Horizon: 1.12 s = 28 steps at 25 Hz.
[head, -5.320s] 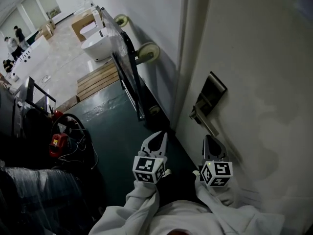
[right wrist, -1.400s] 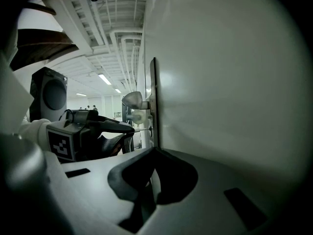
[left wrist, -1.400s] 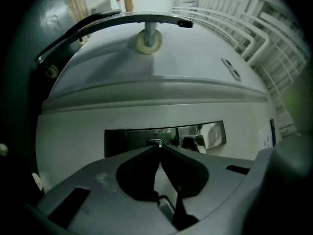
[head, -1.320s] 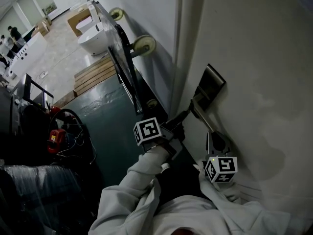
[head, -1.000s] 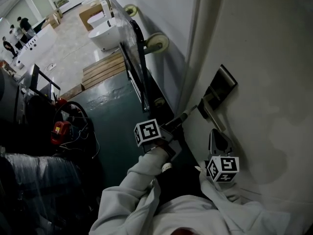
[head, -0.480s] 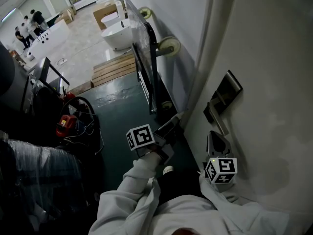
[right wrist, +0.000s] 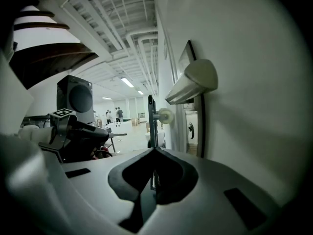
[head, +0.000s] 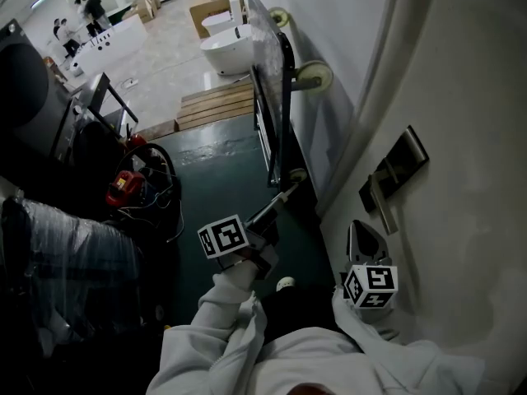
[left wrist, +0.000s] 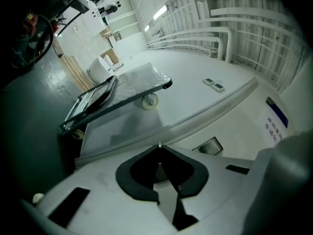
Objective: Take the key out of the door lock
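Head view: my left gripper (head: 282,196) has drawn back from the lock plate (head: 397,169) and is now well apart from it, so the pull looks done. Left gripper view: jaws clenched on a thin bright sliver, which I judge is the key (left wrist: 159,146). Right gripper view: my right gripper (right wrist: 154,151) is closed and empty, below the handle (right wrist: 191,84).

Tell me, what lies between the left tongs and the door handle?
Nothing stands there. In the head view, only dark green floor and bare white door separate the left tongs from the silver metal door handle.
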{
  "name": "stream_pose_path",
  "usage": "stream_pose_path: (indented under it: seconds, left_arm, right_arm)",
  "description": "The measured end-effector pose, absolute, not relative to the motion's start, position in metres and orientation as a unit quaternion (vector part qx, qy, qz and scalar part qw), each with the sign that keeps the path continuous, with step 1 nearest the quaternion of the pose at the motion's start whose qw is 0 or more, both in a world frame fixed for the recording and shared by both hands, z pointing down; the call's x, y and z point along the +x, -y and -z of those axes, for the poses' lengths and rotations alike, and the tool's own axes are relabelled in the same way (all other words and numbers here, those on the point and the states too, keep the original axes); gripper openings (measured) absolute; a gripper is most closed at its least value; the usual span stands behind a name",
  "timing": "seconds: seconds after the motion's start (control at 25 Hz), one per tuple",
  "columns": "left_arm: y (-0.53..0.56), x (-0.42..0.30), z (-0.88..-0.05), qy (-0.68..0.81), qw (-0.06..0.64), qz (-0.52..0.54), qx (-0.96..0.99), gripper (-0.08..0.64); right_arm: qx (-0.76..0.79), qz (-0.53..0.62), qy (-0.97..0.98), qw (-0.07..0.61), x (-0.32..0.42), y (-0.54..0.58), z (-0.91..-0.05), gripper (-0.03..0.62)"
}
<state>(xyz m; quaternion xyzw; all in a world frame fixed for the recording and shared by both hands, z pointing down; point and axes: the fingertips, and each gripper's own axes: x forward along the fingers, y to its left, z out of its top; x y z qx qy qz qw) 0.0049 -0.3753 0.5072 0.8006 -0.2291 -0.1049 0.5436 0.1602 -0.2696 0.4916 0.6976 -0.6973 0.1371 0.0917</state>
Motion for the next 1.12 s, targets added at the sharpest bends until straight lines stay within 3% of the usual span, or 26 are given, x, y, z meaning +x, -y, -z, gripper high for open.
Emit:
stream_pose_path:
  seconds: [0.72, 1.12]
  left_arm:
    - [0.348, -0.105, -0.479, 0.455, 0.227, 0.019, 0.861, 0.026]
    - [0.331, -0.145, -0.467, 0.554, 0.093, -0.018, 0.827, 0.026]
  right_arm:
    - [0.613, -0.116, 0.776, 0.087, 0.089, 0.314, -0.48, 0.052]
    - [0.572, -0.088, 0.811, 0.082, 0.062, 0.334, -0.465, 0.051]
